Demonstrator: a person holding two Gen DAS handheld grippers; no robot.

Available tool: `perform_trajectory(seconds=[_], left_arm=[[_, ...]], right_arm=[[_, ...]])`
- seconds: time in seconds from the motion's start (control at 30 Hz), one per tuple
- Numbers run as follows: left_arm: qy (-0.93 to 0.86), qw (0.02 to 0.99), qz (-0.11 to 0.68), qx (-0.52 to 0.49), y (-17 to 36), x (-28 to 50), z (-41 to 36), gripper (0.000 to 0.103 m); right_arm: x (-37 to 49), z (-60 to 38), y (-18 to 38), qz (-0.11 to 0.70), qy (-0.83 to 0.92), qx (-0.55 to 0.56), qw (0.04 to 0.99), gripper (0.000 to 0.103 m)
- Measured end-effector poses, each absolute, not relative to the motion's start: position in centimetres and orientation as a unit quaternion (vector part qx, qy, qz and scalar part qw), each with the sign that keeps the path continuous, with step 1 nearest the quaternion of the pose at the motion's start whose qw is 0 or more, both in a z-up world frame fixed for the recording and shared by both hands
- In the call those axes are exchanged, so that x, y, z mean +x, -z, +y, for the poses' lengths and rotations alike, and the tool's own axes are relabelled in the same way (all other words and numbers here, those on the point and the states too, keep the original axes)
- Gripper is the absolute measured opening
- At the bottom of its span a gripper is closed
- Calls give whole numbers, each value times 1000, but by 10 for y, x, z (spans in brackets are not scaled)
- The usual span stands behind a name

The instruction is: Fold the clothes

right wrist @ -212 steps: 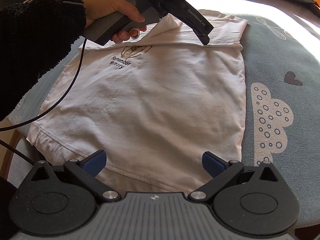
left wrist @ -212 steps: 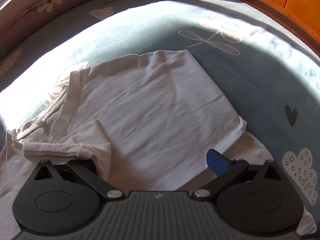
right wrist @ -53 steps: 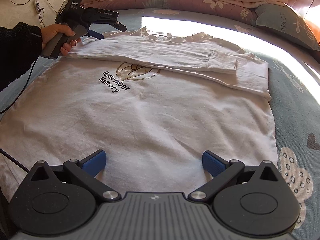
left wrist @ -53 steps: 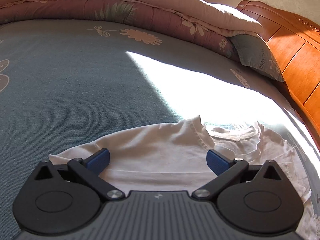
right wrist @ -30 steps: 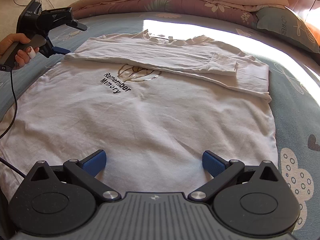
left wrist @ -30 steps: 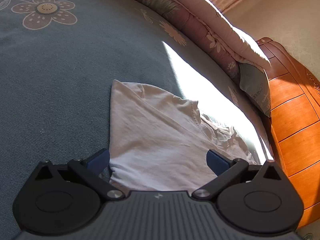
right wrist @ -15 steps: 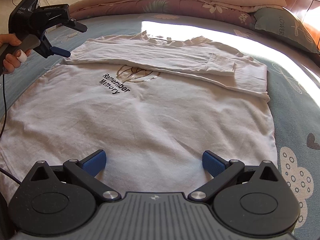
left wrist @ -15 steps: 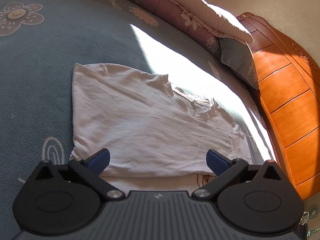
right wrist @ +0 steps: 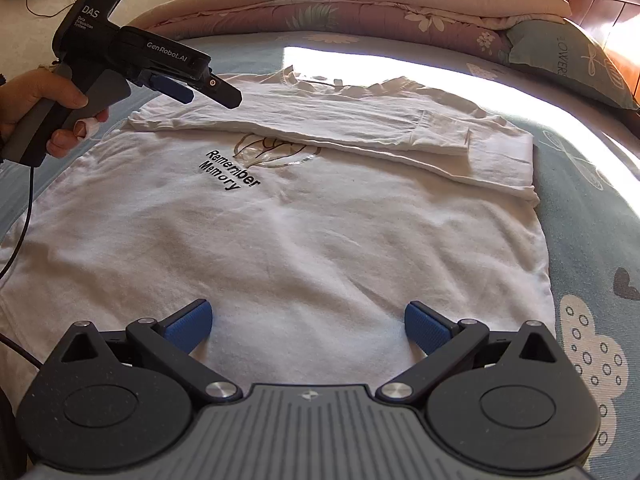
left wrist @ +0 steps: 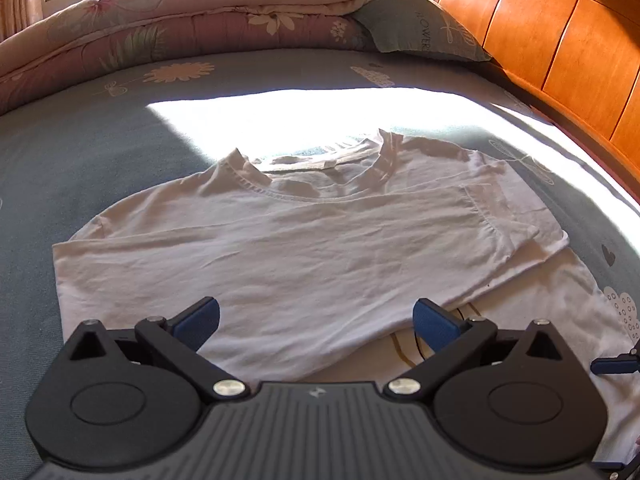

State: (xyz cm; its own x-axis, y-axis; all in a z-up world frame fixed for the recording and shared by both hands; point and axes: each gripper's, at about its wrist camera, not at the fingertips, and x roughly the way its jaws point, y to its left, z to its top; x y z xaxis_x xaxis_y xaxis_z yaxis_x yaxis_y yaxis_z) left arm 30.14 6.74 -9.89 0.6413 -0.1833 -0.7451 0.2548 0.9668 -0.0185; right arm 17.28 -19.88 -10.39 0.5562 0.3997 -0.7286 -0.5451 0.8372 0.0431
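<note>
A white T-shirt point(right wrist: 320, 248) printed "Remember Memory" lies flat on the blue bed sheet point(right wrist: 592, 208). Its upper part is folded into a band point(right wrist: 328, 120) across the chest, and the collar point(left wrist: 320, 184) shows in the left wrist view. My left gripper point(left wrist: 316, 320) is open and empty, hovering over the folded band point(left wrist: 304, 248). In the right wrist view a hand holds the left gripper point(right wrist: 208, 94) above the shirt's upper left corner. My right gripper point(right wrist: 308, 326) is open and empty, low over the shirt's lower part near the hem.
A folded floral quilt point(right wrist: 360, 4) and a green pillow point(right wrist: 568, 64) lie along the far side of the bed. A wooden headboard point(left wrist: 560, 48) stands at the right. A black cable point(right wrist: 24, 208) trails over the shirt's left edge. Strong sunlight crosses the sheet.
The left gripper has swung from the shirt's left edge to above its upper left corner and now faces the collar. The right gripper has stayed put. Both remain open.
</note>
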Motion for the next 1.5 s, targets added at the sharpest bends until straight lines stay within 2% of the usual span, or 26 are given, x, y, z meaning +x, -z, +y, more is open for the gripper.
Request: perform_trajectory(seconds=[0.03,0.13,0.27,0.43,0.63,0.87,1.03,1.3,1.5], left_arm=[[113,907,401,67,100,303,60,102],[107,896,429,43,121,312,63,103],[108,889,441,50,108,305,63,102],[128,886,437,82,69,268,63,102],[151,863,477,75,78,207,60,102],[141,845,513,51,104,143,66,102],[114,847,516,47,109,108,75,102],[111,845,522,36,107,62,78,102],[141,870,472,0,91,72,77,102]], right_arm=[[173,-199,104,387,-270,-95,877,103],[173,-199,103,389,-271,-97,875,103],[172,-198,102,391,-272,-99,874,103],[177,-200,93,421,-278,-110,856,103],[157,-222,69,420,-268,-81,863,103],[137,-228,90,459,-258,-77,847,103],[117,-227,100,431,-245,-114,861,103],[107,-228,106,394,-220,-100,887,103],[101,-230,108,376,-217,-96,896,103]])
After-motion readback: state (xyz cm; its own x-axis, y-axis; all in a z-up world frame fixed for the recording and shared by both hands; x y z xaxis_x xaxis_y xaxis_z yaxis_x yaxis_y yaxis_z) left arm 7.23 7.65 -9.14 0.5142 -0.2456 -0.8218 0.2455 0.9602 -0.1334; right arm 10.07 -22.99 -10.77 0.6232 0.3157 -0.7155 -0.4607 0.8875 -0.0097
